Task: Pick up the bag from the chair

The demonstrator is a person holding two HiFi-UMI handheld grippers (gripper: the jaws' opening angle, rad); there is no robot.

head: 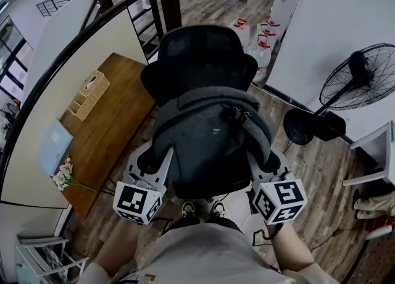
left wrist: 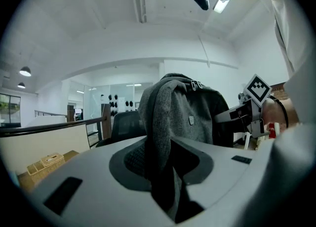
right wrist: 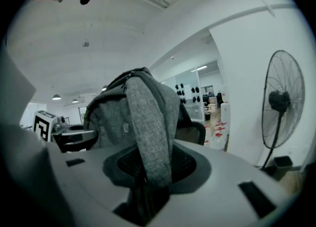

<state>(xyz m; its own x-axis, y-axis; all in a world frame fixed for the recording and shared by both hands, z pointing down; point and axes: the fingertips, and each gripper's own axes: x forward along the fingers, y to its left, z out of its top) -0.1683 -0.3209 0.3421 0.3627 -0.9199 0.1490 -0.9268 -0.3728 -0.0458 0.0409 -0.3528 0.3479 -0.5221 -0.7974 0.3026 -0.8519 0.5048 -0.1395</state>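
A grey backpack [head: 213, 134] is held between my two grippers, in front of the back of a black office chair [head: 197, 54]; the seat is hidden under it. My left gripper [head: 153, 160] is shut on the bag's left shoulder strap [left wrist: 159, 137], which runs down into the jaws. My right gripper [head: 264, 164] is shut on the right strap [right wrist: 150, 137]. The left gripper view shows the bag's body [left wrist: 195, 117] upright with the right gripper [left wrist: 247, 108] beyond it. In the right gripper view the bag [right wrist: 111, 112] stands beside the left gripper [right wrist: 66, 134].
A wooden desk [head: 111, 128] with a wicker tray [head: 89, 94] and flowers [head: 62, 175] stands close on the left, below a dark railing [head: 68, 54]. A standing fan [head: 361, 79] is at the right by a white wall. The person's shoes [head: 199, 208] show below the bag.
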